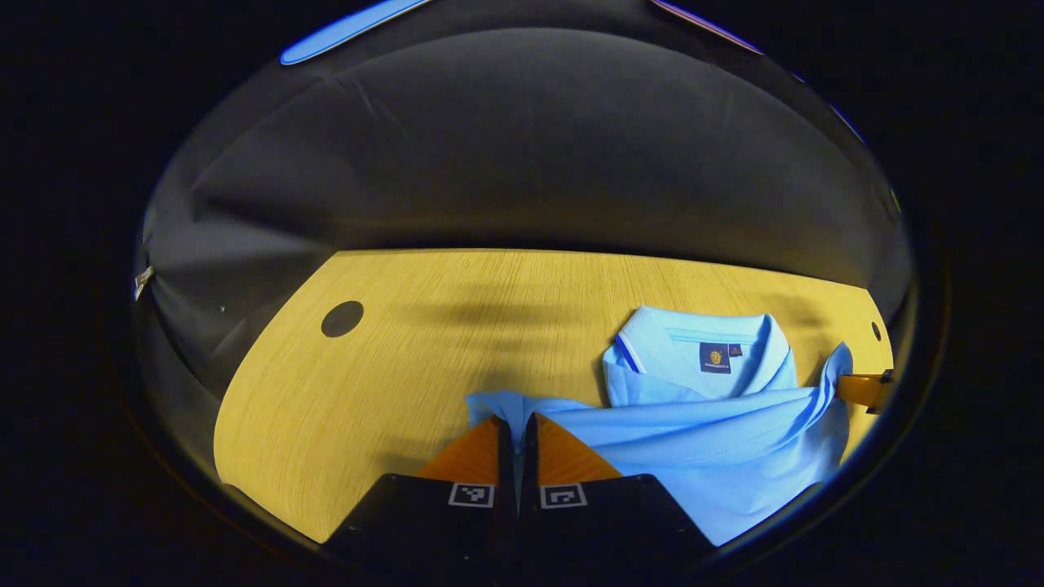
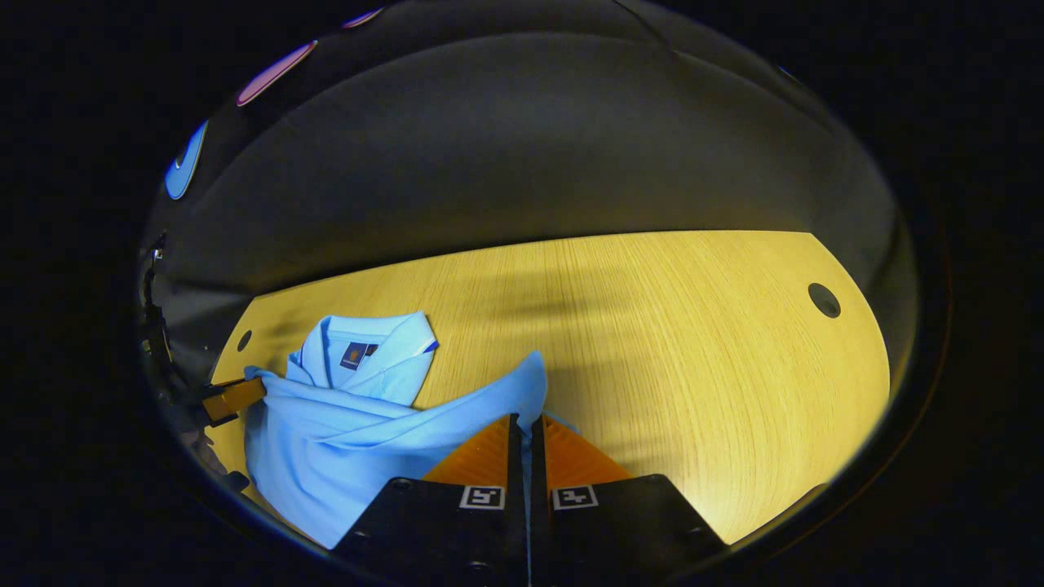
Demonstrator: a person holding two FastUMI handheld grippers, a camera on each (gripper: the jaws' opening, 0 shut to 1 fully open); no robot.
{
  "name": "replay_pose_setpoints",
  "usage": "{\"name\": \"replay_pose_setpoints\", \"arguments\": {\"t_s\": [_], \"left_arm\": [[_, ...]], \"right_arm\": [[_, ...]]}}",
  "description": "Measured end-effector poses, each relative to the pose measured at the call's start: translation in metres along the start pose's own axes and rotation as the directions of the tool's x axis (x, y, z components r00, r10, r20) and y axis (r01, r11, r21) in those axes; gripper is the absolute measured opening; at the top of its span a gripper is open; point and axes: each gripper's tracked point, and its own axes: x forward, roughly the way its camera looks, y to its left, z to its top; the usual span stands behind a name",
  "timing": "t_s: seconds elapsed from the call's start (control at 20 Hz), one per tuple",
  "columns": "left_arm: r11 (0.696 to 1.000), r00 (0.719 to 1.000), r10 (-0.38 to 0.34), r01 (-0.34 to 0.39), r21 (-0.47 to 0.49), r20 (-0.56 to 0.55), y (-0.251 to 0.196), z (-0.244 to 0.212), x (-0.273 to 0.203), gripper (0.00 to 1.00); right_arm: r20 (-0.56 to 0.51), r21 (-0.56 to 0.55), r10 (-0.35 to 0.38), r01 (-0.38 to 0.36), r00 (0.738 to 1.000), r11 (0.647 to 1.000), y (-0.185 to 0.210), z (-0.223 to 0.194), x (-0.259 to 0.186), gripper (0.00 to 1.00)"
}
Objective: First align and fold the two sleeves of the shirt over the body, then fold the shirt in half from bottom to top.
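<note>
We see our left tongs (image 1: 515, 424) and right tongs (image 2: 526, 424) each pinching the light-blue shirt (image 1: 718, 440) above the wooden counter (image 1: 391, 359).

The shirt (image 1: 718, 440) hem is cut off by the edge; its label (image 1: 715, 357) is too small to read.

the light blue polo shirt (image 1: 718, 444) lies bunched on the table, collar up at the far end, its fabric stretched in ridges between the left gripper (image 1: 516, 424) and the right gripper (image 2: 524, 424), each pinching a corner.
</note>
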Motion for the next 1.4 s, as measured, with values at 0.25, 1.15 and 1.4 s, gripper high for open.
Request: {"name": "replay_pose_setpoints", "arguments": {"t_s": [0.25,1.15,1.4], "left_arm": [[1.0,1.0,0.007,-0.006,0.021,-0.023,0.0,-0.006,0.0,0.09],[0.999,0.999,0.041,-0.041,0.02,0.006,0.015,0.0,-0.016,0.86],[0.999,0.996,-0.006,0.001,0.052,0.088,0.011,0.014,-0.049,0.86]], "right_arm": [[-0.003,0.004,-0.017,0.017,1.0,1.0,-0.002,0.0,0.0,0.09],[0.015,-0.048,-0.032,0.032,0.999,0.998,0.007,0.0,-0.014,0.93],[0.102,-0.058,-0.025,0.031,0.995,0.998,0.006,0.017,-0.043,0.95]]}}
